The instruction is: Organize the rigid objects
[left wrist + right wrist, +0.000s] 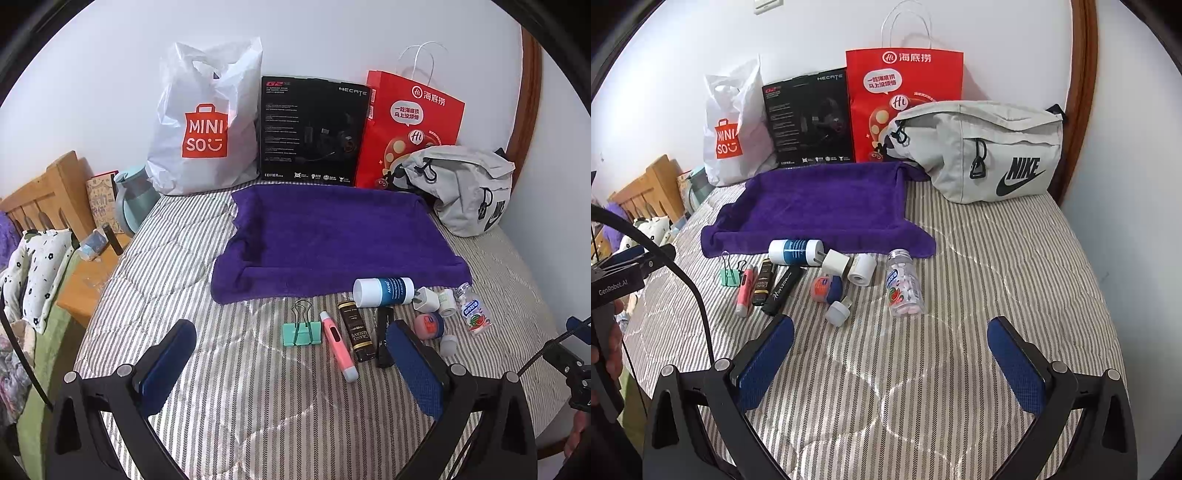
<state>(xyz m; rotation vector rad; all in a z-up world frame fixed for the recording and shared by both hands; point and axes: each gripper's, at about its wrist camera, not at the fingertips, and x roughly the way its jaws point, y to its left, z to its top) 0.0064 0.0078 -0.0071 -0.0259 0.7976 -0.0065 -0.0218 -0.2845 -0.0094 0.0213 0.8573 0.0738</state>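
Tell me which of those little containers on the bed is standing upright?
The clear candy bottle with the watermelon label and white cap. The white-and-blue bottle and the rest lie tipped over.

Purple towel (332,236), grey-striped bedcover (229,398), red paper bag (410,125)

The right gripper (890,354) hovers with jaws spread wide over the striped bed (979,295). Ahead, a clear plastic bottle of pink candies (904,284) stands near a folded purple towel (820,210), with a grey fabric waist bag (982,151) behind.

Bare striped bedspread (960,295) ahead; small-item row (827,273) before purple towel (820,206)
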